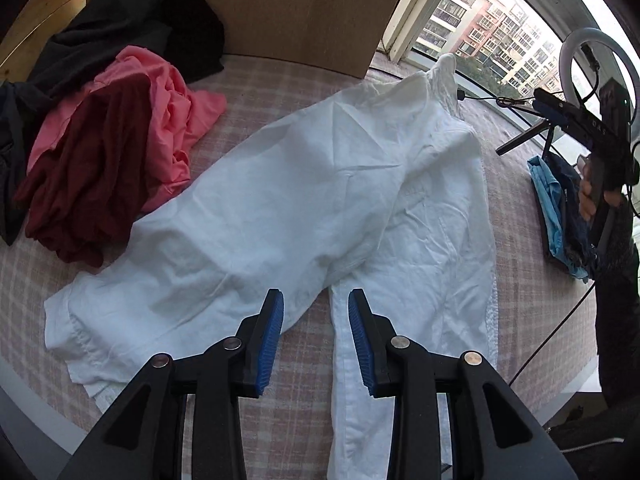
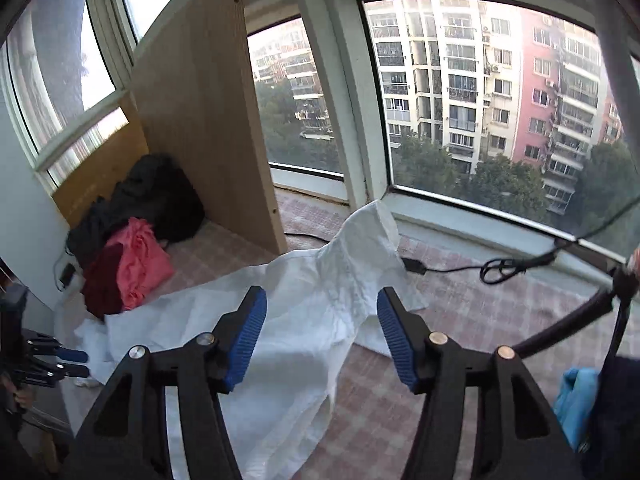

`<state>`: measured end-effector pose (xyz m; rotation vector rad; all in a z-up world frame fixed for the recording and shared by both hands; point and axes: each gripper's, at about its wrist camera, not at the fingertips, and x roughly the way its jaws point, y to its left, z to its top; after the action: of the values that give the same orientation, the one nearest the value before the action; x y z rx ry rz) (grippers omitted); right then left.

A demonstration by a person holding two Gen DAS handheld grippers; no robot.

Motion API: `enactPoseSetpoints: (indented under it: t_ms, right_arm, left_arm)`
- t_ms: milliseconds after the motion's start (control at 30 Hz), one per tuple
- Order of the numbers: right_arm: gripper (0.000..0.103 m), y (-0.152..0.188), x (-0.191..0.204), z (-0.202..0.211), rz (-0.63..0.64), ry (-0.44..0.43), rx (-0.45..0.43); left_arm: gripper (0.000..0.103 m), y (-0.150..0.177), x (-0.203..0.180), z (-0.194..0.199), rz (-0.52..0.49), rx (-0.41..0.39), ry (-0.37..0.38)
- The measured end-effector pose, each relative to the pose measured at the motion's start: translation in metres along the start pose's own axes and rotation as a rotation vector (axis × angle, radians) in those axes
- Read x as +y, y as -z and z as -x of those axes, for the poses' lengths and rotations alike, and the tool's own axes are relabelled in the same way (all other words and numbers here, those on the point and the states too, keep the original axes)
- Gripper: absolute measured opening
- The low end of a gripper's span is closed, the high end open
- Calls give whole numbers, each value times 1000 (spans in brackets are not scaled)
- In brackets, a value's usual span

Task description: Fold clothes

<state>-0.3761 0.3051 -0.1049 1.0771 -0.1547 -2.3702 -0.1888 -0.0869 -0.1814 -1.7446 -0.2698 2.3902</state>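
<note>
A pair of white trousers (image 1: pixel 320 200) lies spread on the pink checked surface (image 1: pixel 248 92), waist toward the window, legs toward me. My left gripper (image 1: pixel 316 300) is open and empty, hovering just above the crotch where the two legs part. My right gripper (image 2: pixel 322 308) is open and empty, above the trousers (image 2: pixel 312 292) near their waist end. The right gripper also shows in the left wrist view (image 1: pixel 560 114) at the far right, held in a hand. The left gripper shows in the right wrist view (image 2: pixel 68 362) at the left edge.
A heap of unfolded clothes, dark red (image 1: pixel 84 168), pink (image 1: pixel 168 96) and black (image 1: pixel 120 24), lies at the left by a wooden panel (image 1: pixel 280 4). Folded blue garments (image 1: pixel 556 208) lie at the right. A ring light on a tripod (image 1: pixel 596 60) and a cable (image 2: pixel 460 268) stand by the window.
</note>
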Motion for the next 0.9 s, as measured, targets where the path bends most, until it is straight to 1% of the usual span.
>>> enactPoseSetpoints:
  t_ms: [67,100,167,267,300,333,400,433,467,567,633,667,733,767,800,867,900]
  right_arm:
    - [64,22,-1,18,-121,-110,-6]
    - [65,33,1,22,-154,-160,23]
    - [65,51,14,32,-166,-209,66]
    - [65,71,41,59,-70,-84,56]
    - [65,74,48,71,-41,-55,42]
    - [65,77,56,84,-14,-28,28]
    - [65,83,60,112,0,-10,-9]
    - [65,86,62,126,7,1,-28]
    - [65,86,66,141,16,35,-47]
    - [66,87,73,178,35,176,-107]
    - [66,85,71,193,31,180,-119]
    - [66,82,68,197,22,183,-104]
    - [66,77,64,198,21,205,-65]
    - [66,75,66,195,38,215,-42]
    - [66,72,69,188,72,242,-20]
    - [66,66,75,172,138,296,22]
    - [66,61,77,160,167,342,30]
  left_arm:
    - [32,11,-8,10,3,-8,32]
    - [32,19,-14,16,-2,-10,62]
    - [32,34,-30,29,-19,-10,110]
    - [32,57,-50,50,-54,-11,136]
    - [32,62,-54,57,-49,-8,157]
    - [32,67,-56,65,-42,-5,179]
    - [32,74,-59,85,-18,0,234]
    - [32,77,-60,97,-13,-6,253]
    - [32,79,-61,111,-16,-14,261]
    - [32,78,-66,155,-54,-59,217]
    - [32,65,-64,186,-78,-92,177]
    - [32,55,-63,201,-104,-114,141]
    - [33,27,-60,228,-161,-179,29]
    - [37,9,-59,237,-200,-213,-27]
    - [47,-10,-60,242,-243,-240,-78]
    - [56,-50,-62,236,-310,-291,-178]
    - [56,-70,-63,224,-330,-295,-200]
